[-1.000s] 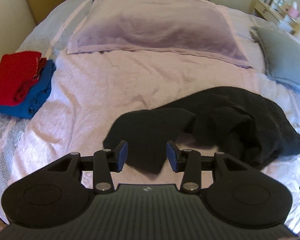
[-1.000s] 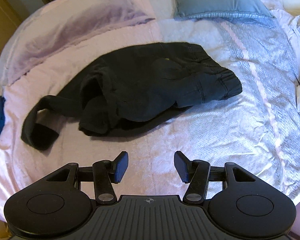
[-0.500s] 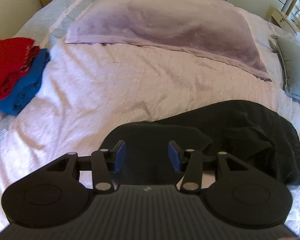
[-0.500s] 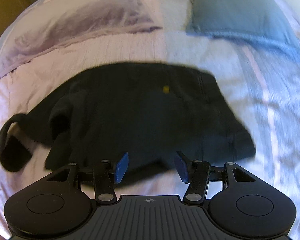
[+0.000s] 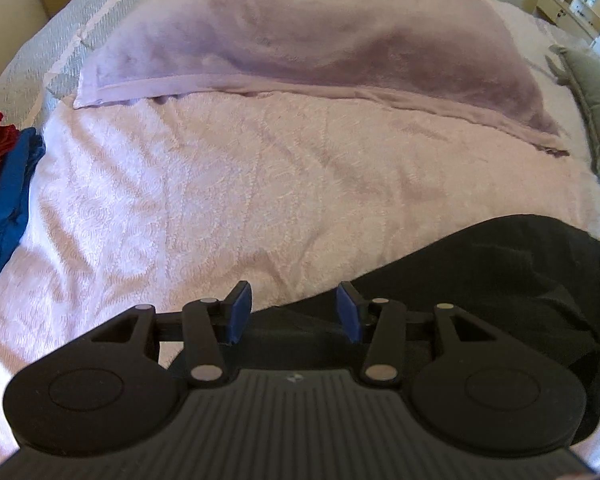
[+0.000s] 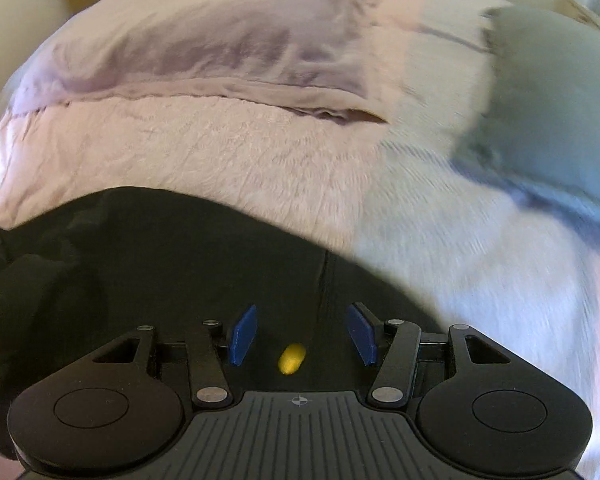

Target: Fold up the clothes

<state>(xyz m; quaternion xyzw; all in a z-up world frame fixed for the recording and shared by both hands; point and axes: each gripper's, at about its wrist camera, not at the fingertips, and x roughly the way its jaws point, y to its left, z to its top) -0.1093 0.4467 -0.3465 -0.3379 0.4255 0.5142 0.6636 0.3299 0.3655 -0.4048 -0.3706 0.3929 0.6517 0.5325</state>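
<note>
Black trousers (image 6: 172,264) lie crumpled on the bed (image 5: 220,200), a dark heavy-looking cloth, soft and limp, likely denim or similar by the seam that shows in the right wrist view. Such cloth will sag and drag when lifted, so it is best taken at a firm edge: the waistband or a hem, not the loose middle.

In the left wrist view the left gripper (image 5: 292,312) has its jaws wide apart and holds nothing. One edge of the trousers (image 5: 500,280) runs just under and ahead of the jaws, with the bulk of the garment off to the right of them. Whether the pads touch the cloth I cannot tell.

The right gripper (image 6: 300,334) is likewise spread wide and empty, directly above the garment, which fills the space under and to the left of its jaws. A small yellow tag (image 6: 292,358) on the cloth sits between the two blue pads (image 6: 242,334), and a stitched seam (image 6: 324,292) runs forward from just ahead of them.

Beyond both grippers lies the lilac pillow (image 5: 320,40); a grey cushion (image 6: 552,100) is ahead to the right, and folded red and blue clothes (image 5: 8,184) sit far to the left of the left jaws. Folding of the trousers has not yet begun, I judge.
</note>
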